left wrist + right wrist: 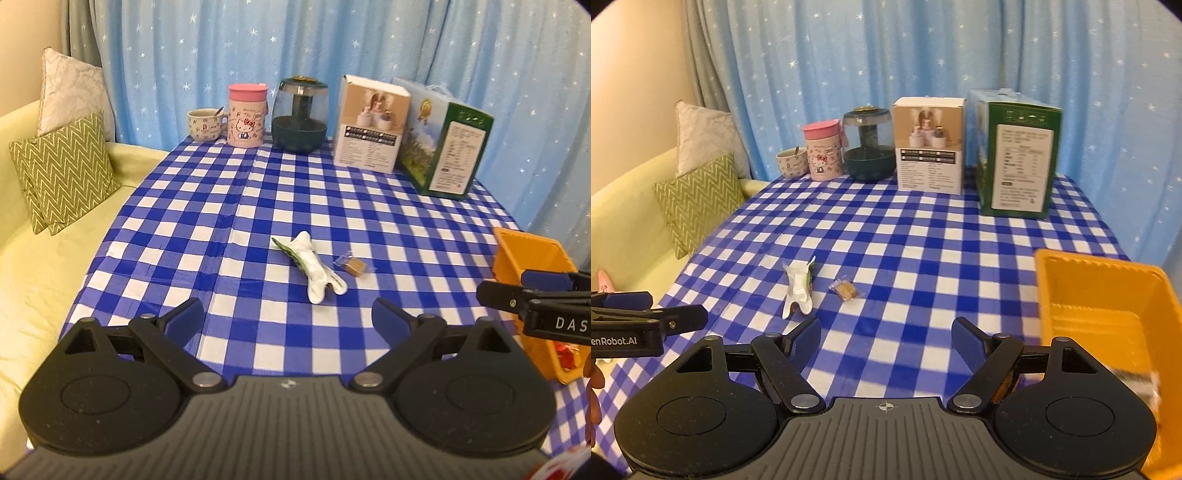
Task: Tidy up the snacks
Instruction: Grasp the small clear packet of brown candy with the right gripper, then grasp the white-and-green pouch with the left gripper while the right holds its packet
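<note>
A white and green snack packet (314,267) lies on the blue checked tablecloth, with a small brown wrapped candy (354,266) just right of it. Both also show in the right wrist view: the packet (798,290) and the candy (845,290). An orange bin (1108,314) stands at the right and holds a wrapped snack (1137,384); it shows in the left wrist view (528,258) too. My left gripper (288,315) is open and empty, short of the packet. My right gripper (886,339) is open and empty, left of the bin.
Along the back stand a patterned mug (205,123), a pink Hello Kitty cup (246,116), a dark glass jar (300,116), a white box (371,123) and a green box (448,144). A yellow sofa with cushions (62,171) lies left of the table.
</note>
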Tool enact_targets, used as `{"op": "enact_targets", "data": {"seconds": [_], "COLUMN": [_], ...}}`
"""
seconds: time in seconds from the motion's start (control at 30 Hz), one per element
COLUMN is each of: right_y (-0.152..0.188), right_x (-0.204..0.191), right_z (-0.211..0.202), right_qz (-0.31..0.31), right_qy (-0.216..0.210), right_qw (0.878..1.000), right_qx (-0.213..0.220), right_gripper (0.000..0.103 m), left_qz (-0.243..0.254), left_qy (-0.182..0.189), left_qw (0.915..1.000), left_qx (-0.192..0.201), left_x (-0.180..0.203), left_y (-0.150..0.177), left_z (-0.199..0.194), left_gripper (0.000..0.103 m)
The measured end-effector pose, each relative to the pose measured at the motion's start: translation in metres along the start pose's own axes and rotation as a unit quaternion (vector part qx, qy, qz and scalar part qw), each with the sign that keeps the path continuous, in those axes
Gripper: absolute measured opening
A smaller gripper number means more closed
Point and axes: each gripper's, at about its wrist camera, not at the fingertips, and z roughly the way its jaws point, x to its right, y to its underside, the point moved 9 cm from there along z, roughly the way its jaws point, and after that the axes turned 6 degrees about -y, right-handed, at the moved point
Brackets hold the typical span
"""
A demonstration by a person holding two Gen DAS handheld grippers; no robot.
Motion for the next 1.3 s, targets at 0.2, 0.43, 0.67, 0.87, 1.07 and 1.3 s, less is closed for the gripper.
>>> {"op": "enact_targets", "data": {"seconds": [0.2, 0.43, 0.67, 0.87, 1.07, 1.3], "right_y": [-0.005, -0.001, -0.003, 0.001, -0.001, -0.003], "right_x": [0.001, 0.001, -0.01, -0.017, -0.017, -0.014], "right_z": [0.051, 0.106, 0.148, 0.18, 0.193, 0.184], "right_qz": [-0.028, -0.062, -0.109, -0.141, -0.145, -0.124], "right_qy": [-0.023, -0.047, -0.073, -0.088, -0.094, -0.076], "right_qw": [0.999, 0.997, 0.991, 0.985, 0.984, 0.989], "right_qx": [-0.01, -0.024, -0.026, -0.041, -0.041, -0.031], "right_gripper": [0.072, 0.058, 0.048, 0.041, 0.028, 0.021], "left_qz": [0.004, -0.001, -0.004, -0.01, -0.011, -0.012], "left_qy": [-0.003, -0.008, -0.002, 0.004, 0.005, 0.013], "left_qw": [1.0, 1.0, 1.0, 0.9999, 0.9999, 0.9998], "left_qx": [-0.005, -0.005, 0.004, -0.004, -0.008, -0.011], "left_x": [-0.006, -0.015, -0.016, -0.019, -0.021, -0.013], "left_y": [-0.001, -0.002, -0.011, -0.007, -0.006, -0.008], "left_z": [0.042, 0.079, 0.104, 0.116, 0.12, 0.124], "left_gripper": [0.097, 0.097, 0.097, 0.097, 0.097, 0.096]}}
